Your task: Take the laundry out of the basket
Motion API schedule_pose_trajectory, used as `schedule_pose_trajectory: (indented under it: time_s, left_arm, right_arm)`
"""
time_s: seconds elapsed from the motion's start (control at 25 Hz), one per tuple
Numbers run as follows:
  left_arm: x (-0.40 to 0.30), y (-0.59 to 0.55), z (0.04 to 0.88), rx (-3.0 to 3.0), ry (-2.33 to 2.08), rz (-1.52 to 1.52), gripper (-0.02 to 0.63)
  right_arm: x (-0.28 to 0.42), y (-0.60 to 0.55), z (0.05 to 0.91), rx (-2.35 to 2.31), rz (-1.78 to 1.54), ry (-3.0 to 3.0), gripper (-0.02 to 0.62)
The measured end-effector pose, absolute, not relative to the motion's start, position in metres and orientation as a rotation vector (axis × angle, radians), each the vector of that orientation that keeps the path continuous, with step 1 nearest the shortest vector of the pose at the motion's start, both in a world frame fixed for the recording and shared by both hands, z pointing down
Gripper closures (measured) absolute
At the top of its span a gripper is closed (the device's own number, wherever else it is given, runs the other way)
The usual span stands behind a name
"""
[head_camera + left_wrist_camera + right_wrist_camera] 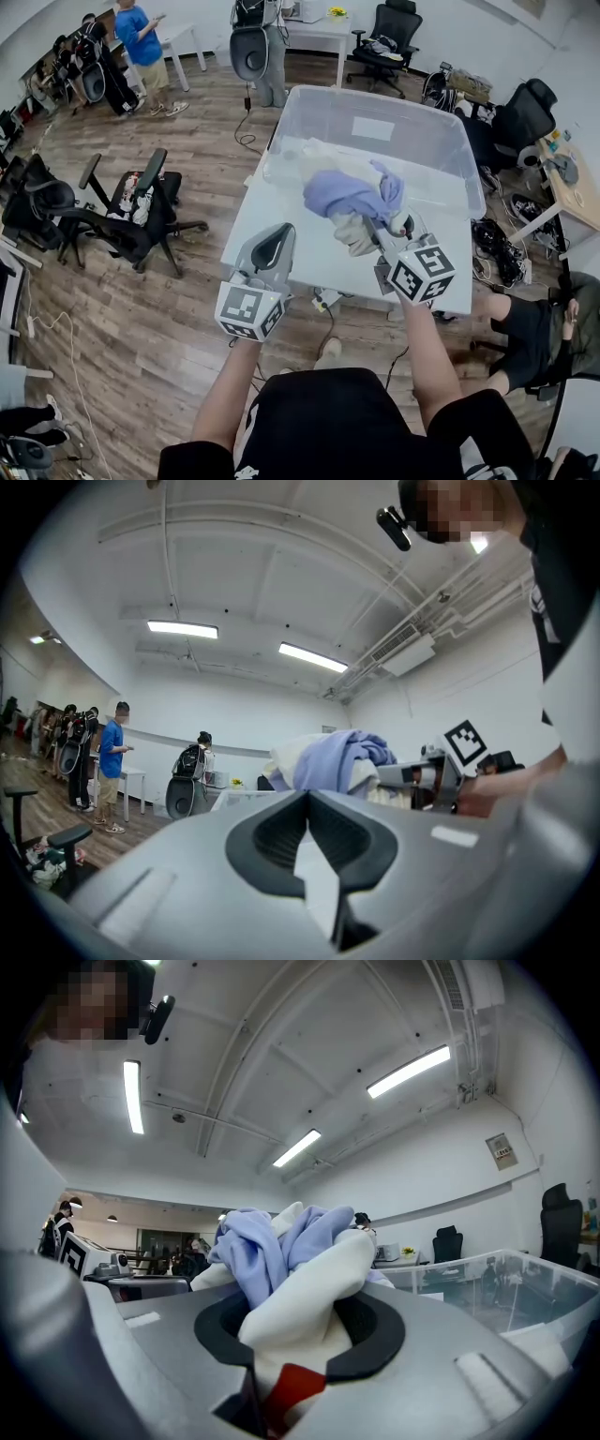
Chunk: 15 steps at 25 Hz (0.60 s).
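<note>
Right gripper [387, 228] clenched on the cream cloth [305, 1302] of the laundry bundle, with the lavender garment [349, 194] draped on top, held above the clear bin's [375, 105] near rim. Left gripper [274, 246] was pinched together and empty, short of the bin, with the bundle off to its right.

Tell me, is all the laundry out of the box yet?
Not yet. Done: nothing lies set down on the white table so far. In hand: the right gripper is shut on a purple-and-cream bundle, held up at the clear basket's near edge. The left gripper holds nothing. Left to do: white cloth lies inside the basket.
</note>
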<state>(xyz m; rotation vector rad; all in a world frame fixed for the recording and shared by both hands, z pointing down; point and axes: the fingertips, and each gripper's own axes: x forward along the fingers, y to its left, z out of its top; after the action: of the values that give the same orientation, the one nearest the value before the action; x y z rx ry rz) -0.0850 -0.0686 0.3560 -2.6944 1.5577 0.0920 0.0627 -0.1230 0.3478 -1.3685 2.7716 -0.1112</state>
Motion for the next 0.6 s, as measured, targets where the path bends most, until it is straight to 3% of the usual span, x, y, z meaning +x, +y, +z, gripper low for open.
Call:
schedule_pose_trajectory:
  time_s: [0.6]
  left_arm:
    - [-0.090, -0.041, 0.358, -2.734, 1.502, 0.111, 0.598]
  right_arm:
    - [0.055, -0.085, 0.350, -1.400, -0.108, 2.767, 0.453]
